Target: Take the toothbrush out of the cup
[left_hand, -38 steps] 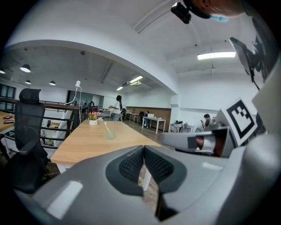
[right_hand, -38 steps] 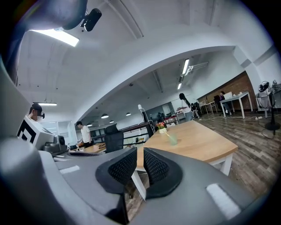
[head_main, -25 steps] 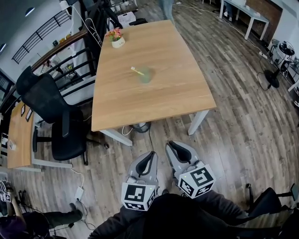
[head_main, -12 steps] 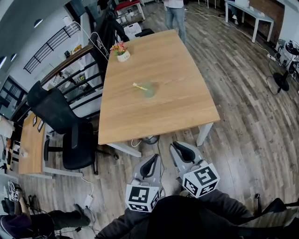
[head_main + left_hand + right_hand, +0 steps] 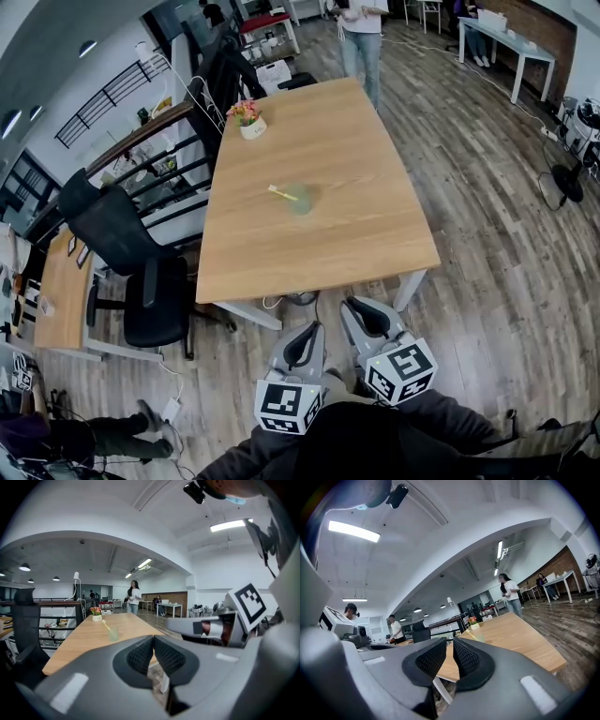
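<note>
Cup [image 5: 301,199], pale green & see-through, stands upright near the middle of the table [image 5: 356,234]. Toothbrush [image 5: 278,192] is in it, yellowish, leaning out over the rim toward the table's left side. Flower pot [image 5: 252,124] sits near the far left corner, well apart from the cup. L gripper view shows the same: cup w/ toothbrush slanting up-left, pot beyond.

L gripper [image 5: 309,328] & R gripper [image 5: 351,305] are both off the table. They're held side by side over the wood floor [image 5: 487,234], just short of the near table edge and close to the person's body, well apart from the cup. Both point toward the table.

L gripper jaws: pads meet at the tips, nothing btwn. R gripper jaws: narrow slit, pads not touching, nothing btwn; tabletop shows thru the gap.

Black chair [image 5: 131,262] stands left of the table. A person [image 5: 361,28] stands at the table's far end.
</note>
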